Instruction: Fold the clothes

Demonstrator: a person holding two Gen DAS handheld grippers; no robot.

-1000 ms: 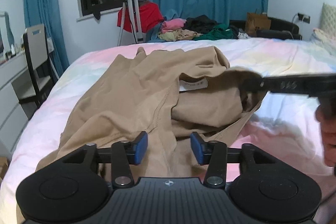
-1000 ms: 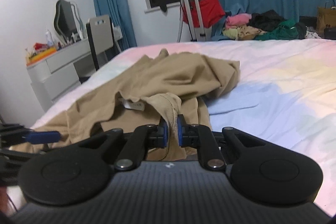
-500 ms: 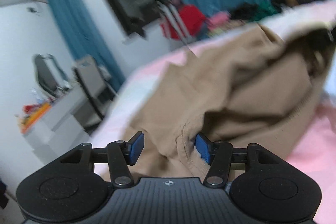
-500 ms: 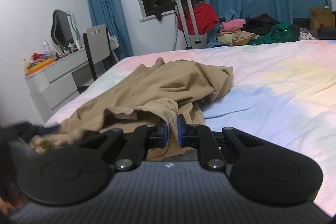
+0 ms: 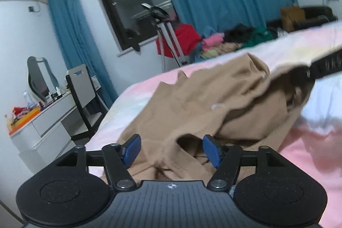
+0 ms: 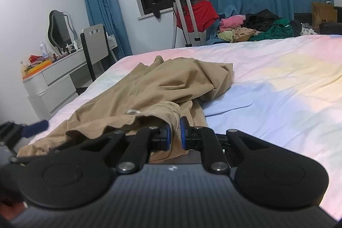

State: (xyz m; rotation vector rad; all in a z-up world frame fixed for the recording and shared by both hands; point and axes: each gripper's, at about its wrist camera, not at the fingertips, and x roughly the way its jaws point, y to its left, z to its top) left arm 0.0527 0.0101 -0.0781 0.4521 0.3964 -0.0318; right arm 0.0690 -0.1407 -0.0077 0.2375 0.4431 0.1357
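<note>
A crumpled tan garment [image 6: 149, 89] lies on the pastel bed sheet [image 6: 277, 78]. My right gripper [image 6: 175, 134] is shut on a ribbed edge of that garment and holds it slightly raised. In the left wrist view the tan garment [image 5: 203, 99] fills the middle, and my left gripper [image 5: 172, 150] is open with a fold of the cloth lying between its blue pads, not pinched. The right gripper's finger [image 5: 325, 66] shows at the right edge, lifting the cloth. A blue pad of the left gripper [image 6: 35, 127] appears at the left of the right wrist view.
A white dresser [image 6: 53, 82] with clutter, a mirror [image 6: 58, 30] and a grey chair [image 6: 95, 46] stand left of the bed. Beyond the bed are a tripod [image 6: 181, 5], a pile of coloured clothes [image 6: 256, 28], teal curtains and a dark window.
My left gripper has swung left and dropped low onto the garment, with cloth now between its open pads. The right gripper stays shut on the edge and has lifted it a little.
</note>
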